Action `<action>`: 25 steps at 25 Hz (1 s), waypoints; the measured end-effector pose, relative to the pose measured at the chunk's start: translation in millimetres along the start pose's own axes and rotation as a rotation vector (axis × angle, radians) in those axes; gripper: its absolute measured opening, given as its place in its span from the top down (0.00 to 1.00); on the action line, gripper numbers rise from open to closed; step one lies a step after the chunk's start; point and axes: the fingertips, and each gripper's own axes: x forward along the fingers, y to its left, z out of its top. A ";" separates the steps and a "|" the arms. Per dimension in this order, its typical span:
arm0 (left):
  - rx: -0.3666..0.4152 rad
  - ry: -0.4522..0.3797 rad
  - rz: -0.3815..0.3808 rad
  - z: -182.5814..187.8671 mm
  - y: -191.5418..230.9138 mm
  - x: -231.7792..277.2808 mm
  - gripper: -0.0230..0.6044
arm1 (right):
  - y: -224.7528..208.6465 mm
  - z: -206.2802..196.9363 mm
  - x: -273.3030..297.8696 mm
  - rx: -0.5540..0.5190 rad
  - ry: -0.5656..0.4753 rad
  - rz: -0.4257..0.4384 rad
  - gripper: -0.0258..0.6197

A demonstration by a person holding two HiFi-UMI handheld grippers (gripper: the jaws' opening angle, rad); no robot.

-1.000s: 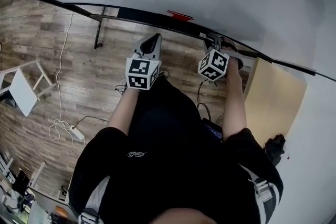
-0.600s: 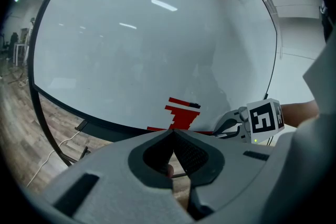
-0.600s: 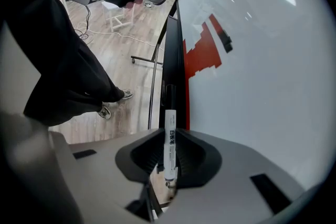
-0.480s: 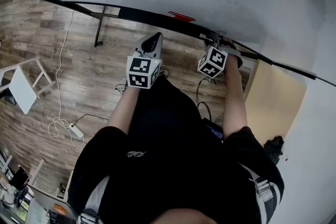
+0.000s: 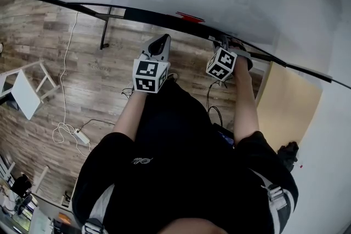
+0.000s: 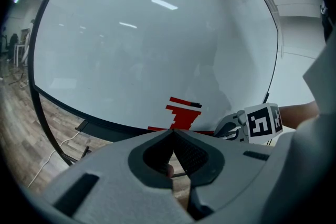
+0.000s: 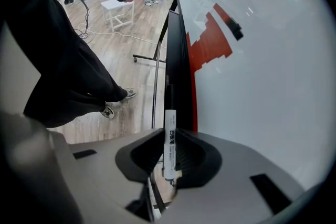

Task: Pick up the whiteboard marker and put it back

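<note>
Right gripper view is showing the right gripper [image 7: 169, 131] clamping the whiteboard marker [image 7: 170, 152] mid-barrel, beside the whiteboard's tray [image 7: 177, 55]. The marker is probably light, stiff and slick. The left gripper [image 6: 172, 132] is idling closed, empty.

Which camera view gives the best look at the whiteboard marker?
The right gripper view: the marker sits clamped in the right gripper, with its white barrel, print and dark cap all plain. In the head view it cannot be made out past that gripper's cube. The left gripper view shows none of it.
</note>
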 end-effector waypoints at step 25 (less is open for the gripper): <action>0.022 -0.021 -0.006 1.3 -16.1 -14.3 0.95 | -19.0 2.2 -46.9 0.289 -0.187 -0.227 0.85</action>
